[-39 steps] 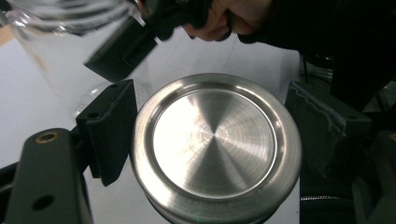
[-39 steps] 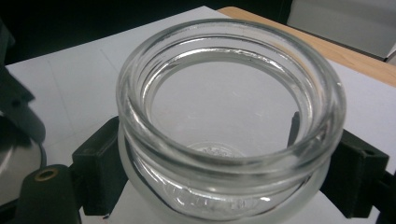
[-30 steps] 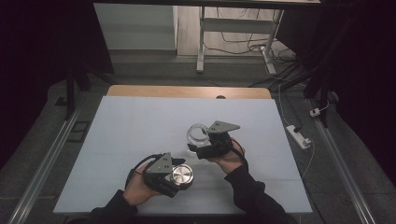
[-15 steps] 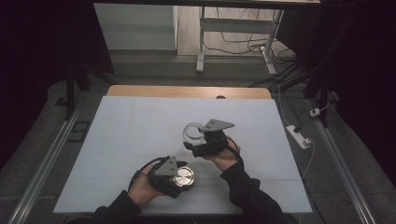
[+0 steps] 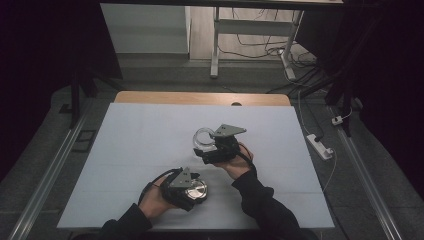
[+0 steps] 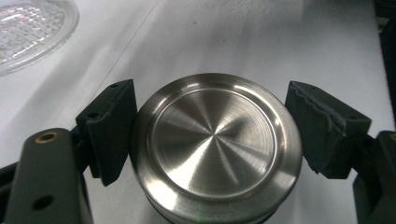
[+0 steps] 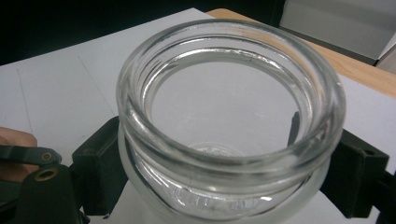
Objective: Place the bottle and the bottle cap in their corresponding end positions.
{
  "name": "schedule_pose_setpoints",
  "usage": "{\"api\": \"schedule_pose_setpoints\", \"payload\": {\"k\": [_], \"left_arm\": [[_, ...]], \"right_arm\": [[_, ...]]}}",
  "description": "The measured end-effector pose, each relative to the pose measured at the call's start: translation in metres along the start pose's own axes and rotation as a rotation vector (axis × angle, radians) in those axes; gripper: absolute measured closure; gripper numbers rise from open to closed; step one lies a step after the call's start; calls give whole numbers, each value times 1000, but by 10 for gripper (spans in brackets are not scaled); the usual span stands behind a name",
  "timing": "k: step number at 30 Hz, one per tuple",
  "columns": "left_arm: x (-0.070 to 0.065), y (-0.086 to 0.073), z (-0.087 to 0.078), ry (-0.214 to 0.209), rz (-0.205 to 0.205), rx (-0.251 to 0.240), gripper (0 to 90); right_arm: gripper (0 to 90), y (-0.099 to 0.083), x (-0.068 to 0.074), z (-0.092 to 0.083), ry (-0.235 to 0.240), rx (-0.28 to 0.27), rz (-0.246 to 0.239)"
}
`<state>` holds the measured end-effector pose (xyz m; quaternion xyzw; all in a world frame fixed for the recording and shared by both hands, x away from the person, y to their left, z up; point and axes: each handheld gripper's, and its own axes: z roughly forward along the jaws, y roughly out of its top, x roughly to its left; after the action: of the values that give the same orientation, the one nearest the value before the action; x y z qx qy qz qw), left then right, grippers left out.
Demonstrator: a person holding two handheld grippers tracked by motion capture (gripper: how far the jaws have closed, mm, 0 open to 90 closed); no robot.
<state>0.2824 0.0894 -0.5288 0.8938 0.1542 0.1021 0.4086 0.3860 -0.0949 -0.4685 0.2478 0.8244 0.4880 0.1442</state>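
Dim room, grey floor (image 5: 380, 165), white-topped wooden table (image 5: 150, 130).

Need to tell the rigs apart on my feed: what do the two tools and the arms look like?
Both tools are black, each topped by a grey three-cornered plate: left tool, right tool. The ribbed black pads sit on arms with brass-rimmed holes. A black cable loops from the left tool; the right one shows a red wire. Sleeves are dark.

It looked like a lab set up for recording: a white-covered surface (image 5: 150, 150) stood in a dark room, metal rails (image 5: 45, 185) ran along the floor at 9 and 3 o'clock, and loose cables (image 5: 260, 42) and a power strip (image 5: 320, 146) lay at 1 to 3 o'clock.
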Motion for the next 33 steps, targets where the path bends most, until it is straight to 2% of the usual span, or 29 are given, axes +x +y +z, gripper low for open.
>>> {"api": "schedule_pose_setpoints", "payload": {"k": [10,15,33], "left_arm": [[3,-4,10,3,-12,64,203],[4,-4,13,-2,-21,82,202],[6,-5,15,-17,-61,96,184]], "right_arm": [[147,2,-5,15,-6,9,0],[147,4,-6,22,-7,12,-5],[147,8,-16,44,-17,16,-8]]}}
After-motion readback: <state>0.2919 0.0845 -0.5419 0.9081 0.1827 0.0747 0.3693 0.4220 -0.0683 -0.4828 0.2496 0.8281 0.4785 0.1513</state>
